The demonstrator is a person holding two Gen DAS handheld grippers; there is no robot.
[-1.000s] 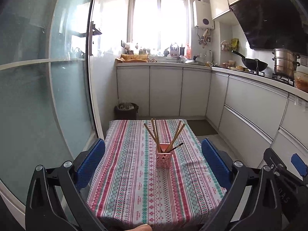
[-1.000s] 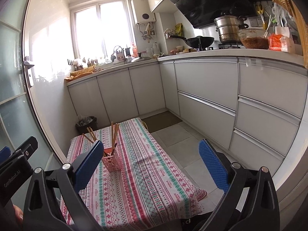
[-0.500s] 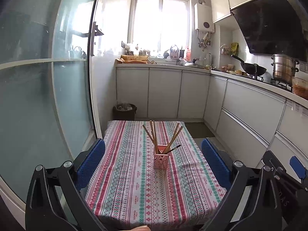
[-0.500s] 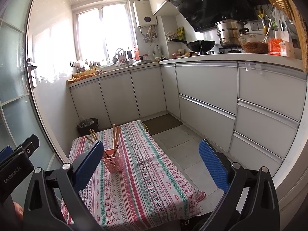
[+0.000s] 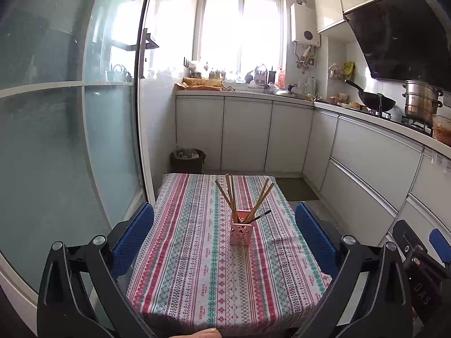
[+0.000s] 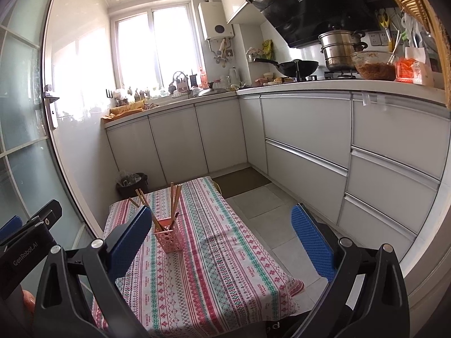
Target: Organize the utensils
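A pink perforated holder (image 5: 240, 234) stands upright near the middle of the striped tablecloth (image 5: 197, 267), with several wooden chopsticks (image 5: 231, 197) fanning out of it. The right wrist view has the same holder (image 6: 168, 238) and chopsticks (image 6: 175, 200) left of centre. My left gripper (image 5: 224, 235) is open, held well back and above the near table end, nothing between its blue pads. My right gripper (image 6: 221, 238) is open too, empty, to the right of the holder. The left gripper's body (image 6: 25, 242) shows at the left edge of the right wrist view.
A frosted glass sliding door (image 5: 56, 140) runs along the table's left side. White cabinets (image 6: 310, 146) line the right and far walls, with a wok (image 6: 296, 66) and steel pot (image 6: 341, 49) on the counter. A dark bin (image 5: 187, 159) sits beyond the table. Tiled floor (image 6: 262, 205) lies right of the table.
Both views have drawn back and risen a little, so the holder and table appear slightly lower and farther off. Both grippers stay open and empty.
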